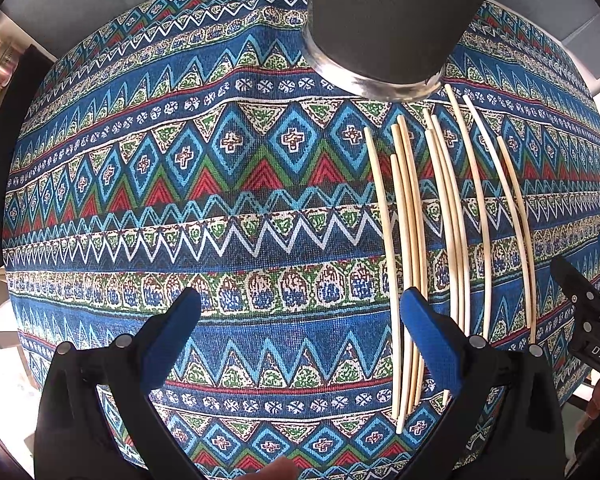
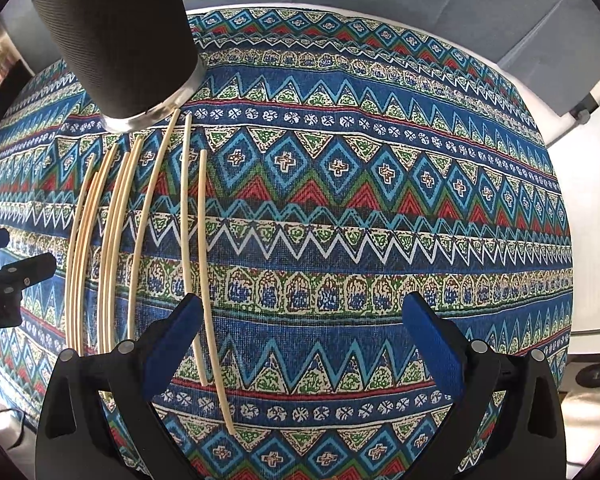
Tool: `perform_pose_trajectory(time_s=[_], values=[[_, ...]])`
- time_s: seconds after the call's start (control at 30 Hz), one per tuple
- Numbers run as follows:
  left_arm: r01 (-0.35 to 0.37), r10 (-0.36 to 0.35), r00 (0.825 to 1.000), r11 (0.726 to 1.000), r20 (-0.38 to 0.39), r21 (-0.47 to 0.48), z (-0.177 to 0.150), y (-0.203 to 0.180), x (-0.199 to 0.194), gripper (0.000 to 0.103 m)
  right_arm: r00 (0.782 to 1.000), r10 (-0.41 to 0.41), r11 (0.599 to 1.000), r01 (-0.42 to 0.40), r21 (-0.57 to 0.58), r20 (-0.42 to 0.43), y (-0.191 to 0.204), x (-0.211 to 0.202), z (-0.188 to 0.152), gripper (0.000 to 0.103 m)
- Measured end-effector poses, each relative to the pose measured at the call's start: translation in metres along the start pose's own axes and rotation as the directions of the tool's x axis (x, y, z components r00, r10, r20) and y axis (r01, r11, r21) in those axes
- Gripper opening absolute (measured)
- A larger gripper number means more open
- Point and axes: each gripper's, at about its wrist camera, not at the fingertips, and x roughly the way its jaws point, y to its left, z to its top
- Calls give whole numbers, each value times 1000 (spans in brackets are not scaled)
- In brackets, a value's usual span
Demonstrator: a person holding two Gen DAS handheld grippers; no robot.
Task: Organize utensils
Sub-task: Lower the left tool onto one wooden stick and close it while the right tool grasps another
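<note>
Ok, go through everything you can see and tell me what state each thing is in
Left claw: open, empty.
Right claw: open, empty.
Chopsticks: lying loose on the tablecloth, roughly side by side, none in the holder.
Black utensil holder: standing upright just beyond the chopsticks.
Patterned tablecloth: spread flat.

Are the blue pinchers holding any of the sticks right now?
No. The left gripper and right gripper are both open and hold nothing. The chopsticks all lie on the tablecloth beside the black cup.

The dark cup [image 1: 392, 20] ahead of the left tongs [image 1: 300, 344] loses its top to the frame edge; the right tongs' finger [image 2: 172, 344] covers some chopsticks' [image 2: 140, 220] near ends.
</note>
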Motion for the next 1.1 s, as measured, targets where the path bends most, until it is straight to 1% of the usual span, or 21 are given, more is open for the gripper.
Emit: perform_pose_trajectory(time_s=[0.17,0.27,0.37,0.47,0.6,0.7,0.77,0.83,0.93,1.0,1.1], values=[[-11,11,1000,1000,-11,-8,8,-5,19,98,999,25,1000,-25,-5,-23,-1,12,4,96],[10,-11,1000,1000,-20,-11,19,-4,33,98,999,24,1000,-24,-11,-25,1,16,4,96],[2,-2,1000,1000,-21,-8,31,-9,45,98,999,13,1000,-14,-26,-29,3,20,6,96],[5,-5,1000,1000,-23,-3,38,-13,53,98,999,21,999,-21,-23,-26,-1,23,10,96],[14,-14,1000,1000,-17,-5,41,-23,57,99,997,61,998,-61,-8,-39,-1,26,13,96],[27,-27,1000,1000,2,12,41,-21,62,99,998,41,998,-43,-37,-44,-1,32,21,95],[28,-28,1000,999,11,21,39,-19,64,99,998,51,997,-53,-54,-35,2,31,22,95],[32,-32,999,999,14,18,40,-19,67,99,998,46,997,-49,-65,-43,6,34,22,95],[34,-34,999,999,26,10,37,-17,68,99,996,76,996,-78,-45,-50,5,38,23,94],[34,-34,998,999,49,8,32,-15,66,99,993,106,994,-107,-23,-52,1,43,22,97],[33,-34,997,999,70,14,24,-12,63,99,993,107,992,-110,-57,-57,4,45,24,96]])
